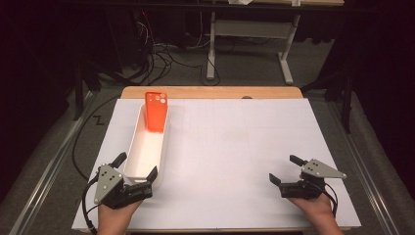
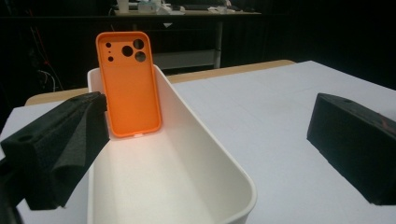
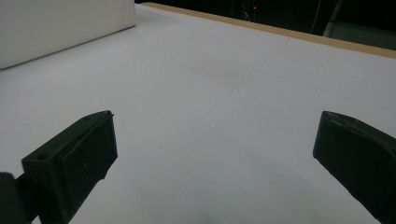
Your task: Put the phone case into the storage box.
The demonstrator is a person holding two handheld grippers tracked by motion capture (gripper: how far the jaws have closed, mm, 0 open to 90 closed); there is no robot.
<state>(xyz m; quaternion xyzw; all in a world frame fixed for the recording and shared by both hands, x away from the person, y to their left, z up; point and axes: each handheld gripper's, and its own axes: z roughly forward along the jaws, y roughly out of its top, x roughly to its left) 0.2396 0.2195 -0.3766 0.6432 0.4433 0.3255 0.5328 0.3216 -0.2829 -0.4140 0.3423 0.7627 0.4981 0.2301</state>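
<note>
An orange phone case [image 1: 156, 111] [image 2: 129, 85] stands upright against the far end wall of a long white bin [image 1: 139, 166] [image 2: 205, 154] on the table's left side. My left gripper [image 1: 136, 169] [image 2: 205, 154] is open, its two jaws on either side of the bin's near end, nothing held. My right gripper [image 1: 285, 170] [image 3: 215, 163] rests open over bare white table at the front right, with nothing between its jaws.
The white table surface [image 1: 235, 147] stretches wide between the two grippers, with a wooden edge [image 1: 210, 92] at the back. Beyond the table are dark floor, cables and a white desk frame [image 1: 249, 44]. The bin's side [image 3: 60, 28] appears far left in the right gripper view.
</note>
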